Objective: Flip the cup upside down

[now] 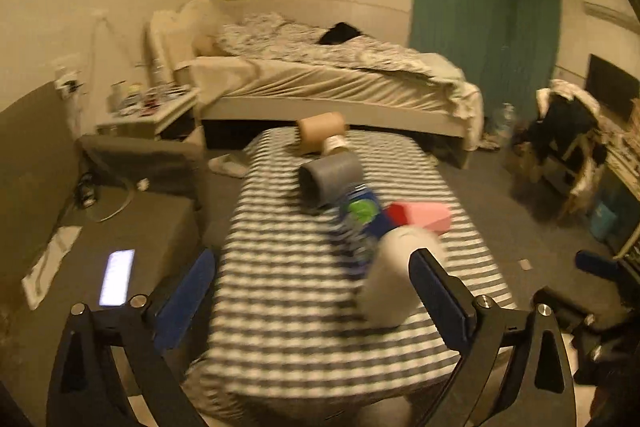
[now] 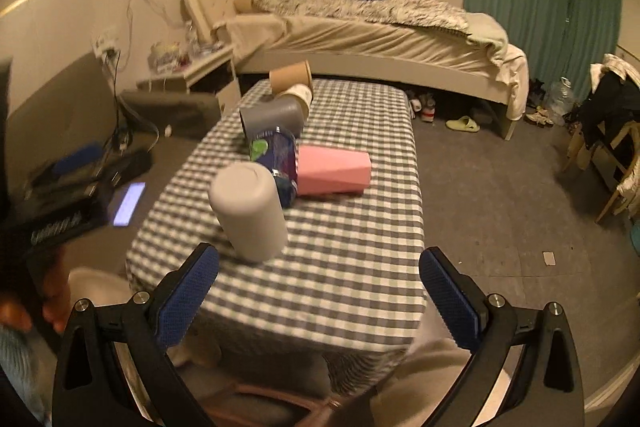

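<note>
The white cup [image 2: 249, 211] stands on the checked counter [image 2: 352, 267] with its long axis near vertical, just ahead and left of the right gripper [image 2: 318, 293], whose jaws gape empty; the left gripper [image 1: 316, 301], also open, seems nearer.

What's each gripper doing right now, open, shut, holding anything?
Left gripper: open, holding nothing; the white cup sits by its right finger.
Right gripper: open, empty, short of the white cup.
</note>
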The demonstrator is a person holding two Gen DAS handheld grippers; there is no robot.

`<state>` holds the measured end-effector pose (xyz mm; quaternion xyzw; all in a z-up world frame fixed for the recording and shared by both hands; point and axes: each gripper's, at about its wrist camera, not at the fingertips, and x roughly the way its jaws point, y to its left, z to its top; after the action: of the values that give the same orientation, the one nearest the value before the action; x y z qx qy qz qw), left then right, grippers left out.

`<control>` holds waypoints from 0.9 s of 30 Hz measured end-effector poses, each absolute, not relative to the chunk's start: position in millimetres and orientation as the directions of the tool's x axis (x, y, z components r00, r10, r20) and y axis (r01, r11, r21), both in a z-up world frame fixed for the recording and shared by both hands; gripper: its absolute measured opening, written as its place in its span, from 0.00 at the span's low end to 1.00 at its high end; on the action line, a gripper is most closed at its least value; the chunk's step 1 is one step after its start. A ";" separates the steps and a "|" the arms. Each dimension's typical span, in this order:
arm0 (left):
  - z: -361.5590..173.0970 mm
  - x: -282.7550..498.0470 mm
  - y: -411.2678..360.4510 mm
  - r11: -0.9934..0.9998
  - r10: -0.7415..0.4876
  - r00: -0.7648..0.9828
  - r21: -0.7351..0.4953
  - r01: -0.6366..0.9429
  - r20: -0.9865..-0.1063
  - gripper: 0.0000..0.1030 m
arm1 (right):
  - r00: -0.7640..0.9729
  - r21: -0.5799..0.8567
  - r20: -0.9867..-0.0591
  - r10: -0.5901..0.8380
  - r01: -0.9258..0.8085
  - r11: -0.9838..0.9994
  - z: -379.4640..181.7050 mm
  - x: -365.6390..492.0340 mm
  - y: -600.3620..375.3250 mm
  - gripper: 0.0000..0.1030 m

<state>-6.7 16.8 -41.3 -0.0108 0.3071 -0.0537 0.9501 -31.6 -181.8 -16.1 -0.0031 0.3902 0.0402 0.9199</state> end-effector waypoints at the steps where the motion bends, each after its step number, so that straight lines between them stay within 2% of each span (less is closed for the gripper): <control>1: -44.3 -7.9 21.6 0.996 -0.094 0.804 -0.047 0.081 -0.588 1.00 | 0.699 0.029 -0.712 0.066 -0.065 0.997 -17.6 -31.9 -179.0 1.00; 6: -62.5 -14.0 39.8 0.999 -0.044 0.788 -0.038 0.027 -0.614 1.00 | 0.700 0.037 -0.713 0.042 -0.022 0.999 -33.5 -31.0 -168.6 1.00; 27: -72.2 -14.6 31.7 0.998 -0.060 0.771 -0.035 0.049 -0.634 1.00 | 0.683 -0.010 -0.730 -0.018 0.017 1.000 -50.5 -26.9 -170.5 1.00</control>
<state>-14.6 31.7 -72.2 -0.0081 0.3371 -0.0291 0.9410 -26.9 -170.5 -50.5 -0.0011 0.3979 -0.0095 0.9174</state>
